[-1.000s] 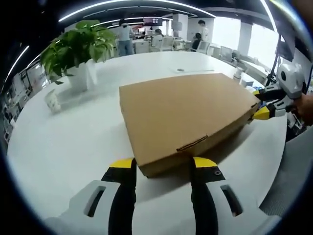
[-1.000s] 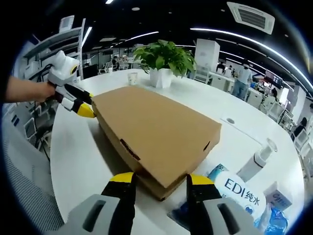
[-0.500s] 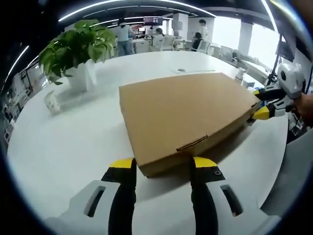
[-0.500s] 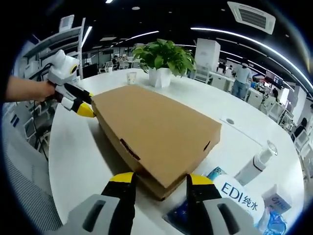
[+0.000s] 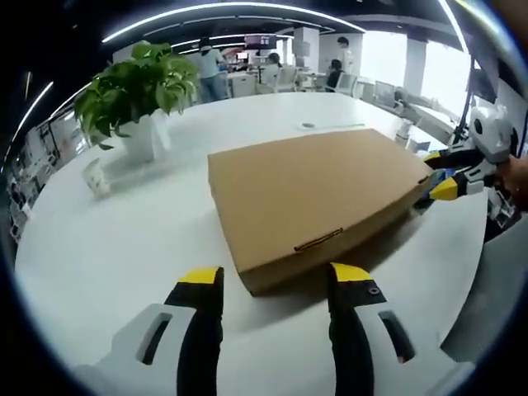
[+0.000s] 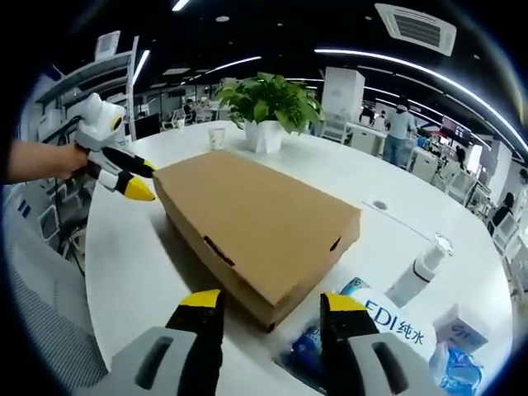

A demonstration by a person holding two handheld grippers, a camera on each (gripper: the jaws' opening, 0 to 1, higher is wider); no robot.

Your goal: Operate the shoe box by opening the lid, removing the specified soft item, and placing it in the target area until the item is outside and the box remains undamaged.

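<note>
Claws (image 5: 271, 280) now farther from shoe box (image 5: 318, 194)

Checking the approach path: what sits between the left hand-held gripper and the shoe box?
Nothing: in the left gripper view, only bare white table separates the left hand-held gripper from the shoe box.

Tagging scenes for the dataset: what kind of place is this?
Most likely an open-plan office. The box lies on a big white table beside a potted plant; behind it stand desks with people, under strip lights and a ceiling air-con unit.
</note>
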